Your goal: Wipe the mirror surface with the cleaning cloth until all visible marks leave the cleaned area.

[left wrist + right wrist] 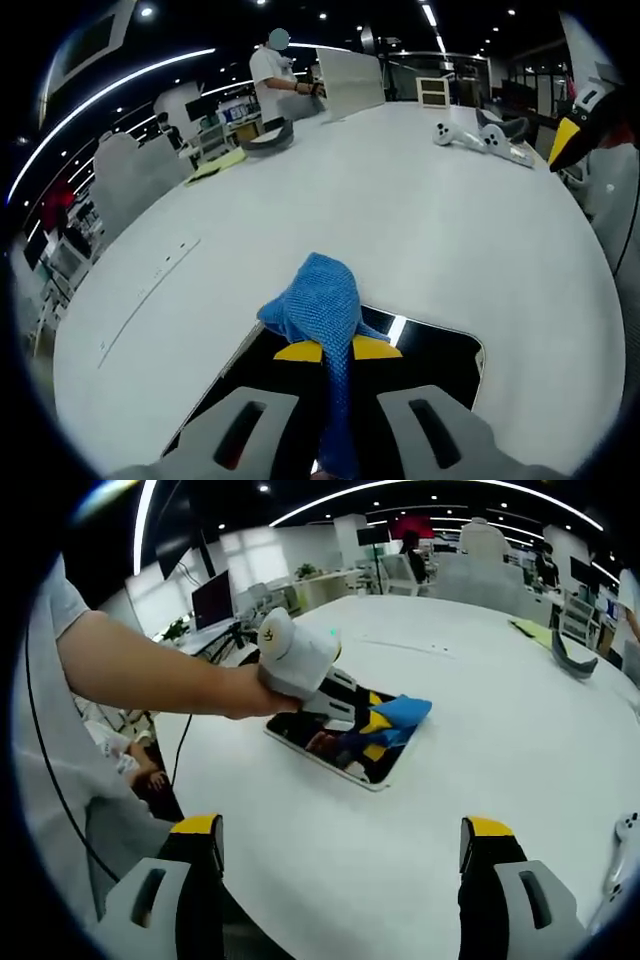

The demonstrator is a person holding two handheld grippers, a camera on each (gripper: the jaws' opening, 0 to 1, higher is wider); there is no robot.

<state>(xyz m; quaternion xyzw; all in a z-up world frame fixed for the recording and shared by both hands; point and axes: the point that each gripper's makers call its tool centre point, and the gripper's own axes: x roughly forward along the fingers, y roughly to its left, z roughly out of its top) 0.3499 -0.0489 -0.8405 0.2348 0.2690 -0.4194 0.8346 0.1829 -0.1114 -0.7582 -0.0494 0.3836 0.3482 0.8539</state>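
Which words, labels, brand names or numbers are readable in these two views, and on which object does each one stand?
None can be read.
Left gripper body: a small dark mark, too small to read.
Mirror, blue cloth, white table: no text visible.

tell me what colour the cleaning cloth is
Blue. The cleaning cloth shows best in the left gripper view, pinched in the left gripper over the mirror.

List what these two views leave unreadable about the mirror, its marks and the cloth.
- Marks: the mirror shows dark reflections in the left gripper view; smudges cannot be told.
- Mirror's near part: covered by the left tool and the cloth in that view.
- Mirror's far side: in the right gripper view the left tool and the hand cover it.
- Cloth contact: whether it presses the glass cannot be told.
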